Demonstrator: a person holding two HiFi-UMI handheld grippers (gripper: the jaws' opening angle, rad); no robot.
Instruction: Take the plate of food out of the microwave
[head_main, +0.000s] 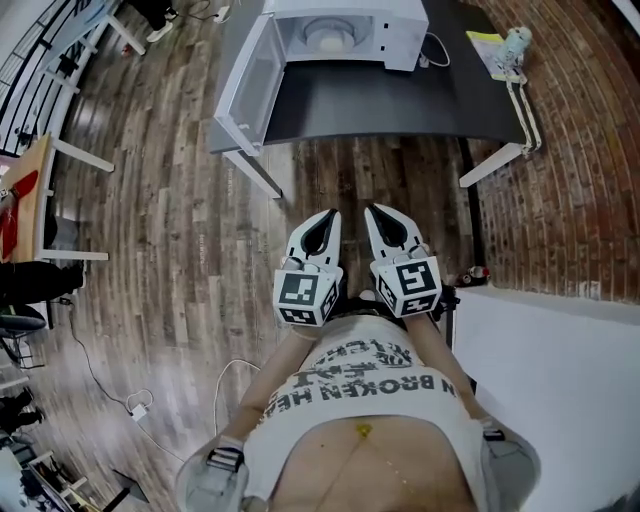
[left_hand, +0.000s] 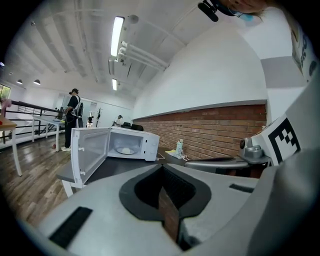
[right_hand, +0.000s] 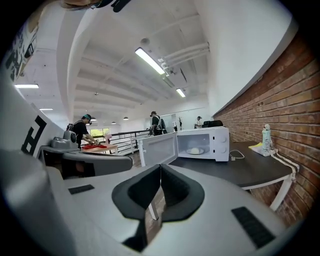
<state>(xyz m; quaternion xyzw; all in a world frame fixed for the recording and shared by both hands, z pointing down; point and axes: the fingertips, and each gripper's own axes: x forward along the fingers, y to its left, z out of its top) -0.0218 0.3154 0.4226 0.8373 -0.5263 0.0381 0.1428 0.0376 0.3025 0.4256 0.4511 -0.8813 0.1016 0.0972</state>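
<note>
A white microwave (head_main: 345, 30) stands on a dark table (head_main: 400, 100) with its door (head_main: 250, 80) swung open to the left. Inside it sits a white plate of pale food (head_main: 327, 38), also seen in the left gripper view (left_hand: 125, 150) and the right gripper view (right_hand: 195, 150). My left gripper (head_main: 333, 213) and right gripper (head_main: 372, 208) are side by side over the wooden floor, well short of the table, both pointing at the microwave. Both are shut, and neither holds anything (left_hand: 161, 170) (right_hand: 160, 167).
A small bottle on yellow paper (head_main: 512, 45) stands at the table's right end, near a brick wall (head_main: 570, 180). A white cable (head_main: 435, 50) trails beside the microwave. A wooden table with red items (head_main: 25, 195) is far left. People stand in the distance (left_hand: 74, 117).
</note>
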